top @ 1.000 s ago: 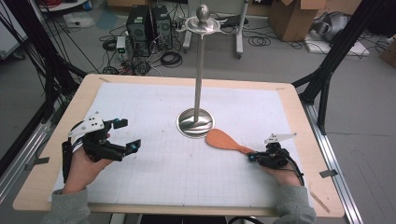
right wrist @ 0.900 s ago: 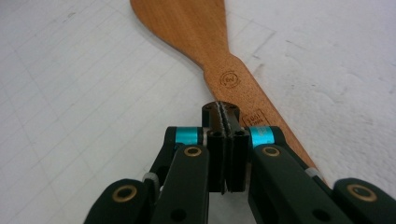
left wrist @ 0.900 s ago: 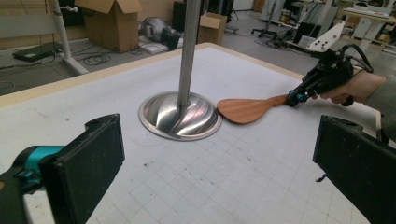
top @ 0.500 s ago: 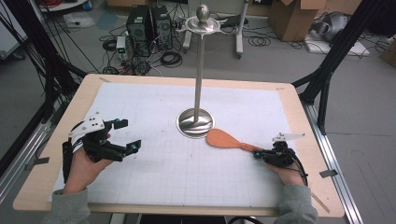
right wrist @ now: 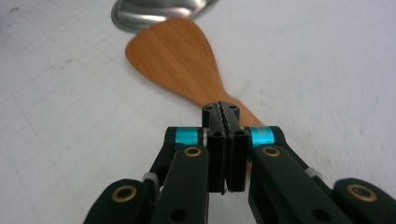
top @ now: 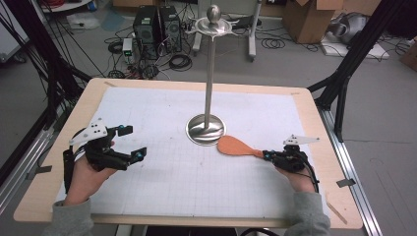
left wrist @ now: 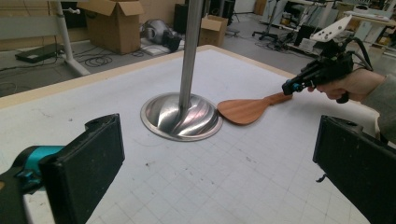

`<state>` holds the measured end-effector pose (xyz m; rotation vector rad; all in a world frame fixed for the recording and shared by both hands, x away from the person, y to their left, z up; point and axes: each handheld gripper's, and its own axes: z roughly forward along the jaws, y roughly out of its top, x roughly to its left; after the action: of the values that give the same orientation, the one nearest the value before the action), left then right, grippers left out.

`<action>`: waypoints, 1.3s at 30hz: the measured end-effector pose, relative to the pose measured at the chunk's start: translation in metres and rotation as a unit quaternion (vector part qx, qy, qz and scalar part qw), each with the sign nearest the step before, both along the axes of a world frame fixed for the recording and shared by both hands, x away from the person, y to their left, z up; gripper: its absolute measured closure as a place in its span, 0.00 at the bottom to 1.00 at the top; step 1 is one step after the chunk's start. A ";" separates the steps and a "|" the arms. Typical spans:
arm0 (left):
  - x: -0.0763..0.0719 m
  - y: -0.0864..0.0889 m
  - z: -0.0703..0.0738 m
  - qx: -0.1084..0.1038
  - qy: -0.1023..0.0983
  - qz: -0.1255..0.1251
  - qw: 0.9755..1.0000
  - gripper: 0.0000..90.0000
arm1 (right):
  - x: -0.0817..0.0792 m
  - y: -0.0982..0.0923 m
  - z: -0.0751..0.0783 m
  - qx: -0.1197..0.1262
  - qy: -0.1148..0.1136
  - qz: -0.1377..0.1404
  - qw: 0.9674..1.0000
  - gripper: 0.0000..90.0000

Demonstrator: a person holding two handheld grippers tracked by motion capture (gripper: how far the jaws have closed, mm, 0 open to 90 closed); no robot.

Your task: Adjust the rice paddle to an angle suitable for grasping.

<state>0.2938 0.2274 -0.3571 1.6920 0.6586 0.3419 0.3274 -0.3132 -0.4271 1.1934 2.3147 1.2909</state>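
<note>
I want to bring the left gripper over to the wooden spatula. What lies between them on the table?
In the high view, bare white gridded mat runs from the left gripper to the wooden spatula. The metal stand's base sits just beyond that line, touching the spatula's blade.

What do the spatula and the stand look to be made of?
Spatula: looks like wood, reddish-brown with fine lengthwise grain and a smooth matte face. Stand: looks like polished metal, probably steel, since its domed base and pole give mirror-like reflections.

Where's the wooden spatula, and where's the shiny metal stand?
wooden spatula (top: 235,146), high view, on its flat blade
metal stand (top: 205,130), high view, on its round base
</note>
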 end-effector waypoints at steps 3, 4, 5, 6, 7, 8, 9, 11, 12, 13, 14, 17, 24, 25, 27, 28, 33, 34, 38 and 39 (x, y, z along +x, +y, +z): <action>-0.001 -0.001 0.000 0.000 0.001 -0.002 1.000 0.03 | 0.014 0.020 0.005 -0.020 -0.017 0.007 1.000 0.99; -0.001 -0.001 0.001 0.000 0.001 -0.002 1.000 0.03 | 0.014 0.020 0.005 -0.020 -0.017 0.007 1.000 0.99; 0.000 -0.001 0.001 0.000 -0.001 0.000 1.000 0.03 | 0.022 0.026 0.008 -0.014 -0.022 0.006 1.000 0.99; 0.000 -0.001 0.001 0.000 -0.001 0.000 1.000 0.03 | 0.022 0.026 0.008 -0.014 -0.022 0.006 1.000 0.99; 0.000 0.000 0.000 0.002 0.000 -0.001 1.000 0.03 | 0.031 0.032 0.009 -0.015 -0.015 0.008 1.000 0.99; 0.000 0.000 0.000 0.000 0.001 0.000 1.000 0.03 | 0.031 0.032 0.009 -0.015 -0.015 0.008 1.000 0.99; 0.001 0.001 -0.001 0.002 0.002 0.001 1.000 0.03 | 0.040 0.039 0.010 -0.029 -0.016 0.012 0.999 0.99; 0.001 0.001 -0.001 0.002 0.002 0.000 1.000 0.03 | 0.049 0.046 0.009 -0.037 -0.011 0.019 0.999 0.99; 0.001 0.001 -0.001 0.002 0.004 0.001 1.000 0.03 | 0.049 0.046 0.009 -0.037 -0.011 0.019 0.999 0.99; 0.001 0.001 -0.002 0.000 0.005 0.001 1.000 0.03 | 0.056 0.054 0.008 -0.049 -0.013 0.022 0.998 0.99; 0.001 0.001 -0.002 0.000 0.005 0.001 1.000 0.03 | 0.056 0.054 0.008 -0.049 -0.013 0.022 0.998 0.99; 0.001 0.002 -0.003 0.000 0.008 0.003 1.000 0.03 | 0.068 0.064 0.009 -0.041 -0.017 0.017 0.999 0.99; 0.001 0.004 -0.004 0.000 0.008 0.004 1.000 0.03 | 0.081 0.081 0.000 -0.055 -0.014 0.012 0.998 0.99; 0.001 0.004 -0.005 0.000 0.010 0.004 1.000 0.03 | 0.083 0.083 -0.002 -0.054 -0.006 0.011 0.998 0.99; 0.001 0.002 -0.007 0.003 0.013 0.003 1.000 0.03 | 0.086 0.085 -0.006 -0.056 0.005 0.005 0.998 0.99; 0.002 0.001 -0.007 0.006 0.015 0.001 1.000 0.03 | 0.087 0.086 -0.007 -0.055 0.010 0.001 0.998 0.99; 0.002 0.000 -0.009 0.007 0.017 0.001 1.000 0.03 | 0.092 0.091 -0.007 -0.053 0.018 -0.011 0.998 0.99; 0.001 0.000 -0.009 0.008 0.015 0.001 1.000 0.03 | 0.093 0.092 -0.007 -0.055 0.023 -0.012 0.998 0.99; 0.000 0.002 -0.007 0.003 0.011 0.002 1.000 0.03 | 0.097 0.099 -0.007 -0.064 0.025 -0.009 0.998 0.99; 0.000 0.002 -0.007 0.002 0.012 0.002 1.000 0.03 | 0.098 0.100 -0.007 -0.066 0.026 -0.009 0.997 0.99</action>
<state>0.2939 0.2295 -0.3644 1.7005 0.6789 0.3257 0.4251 -0.2132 -0.4340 1.2156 2.3774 1.0953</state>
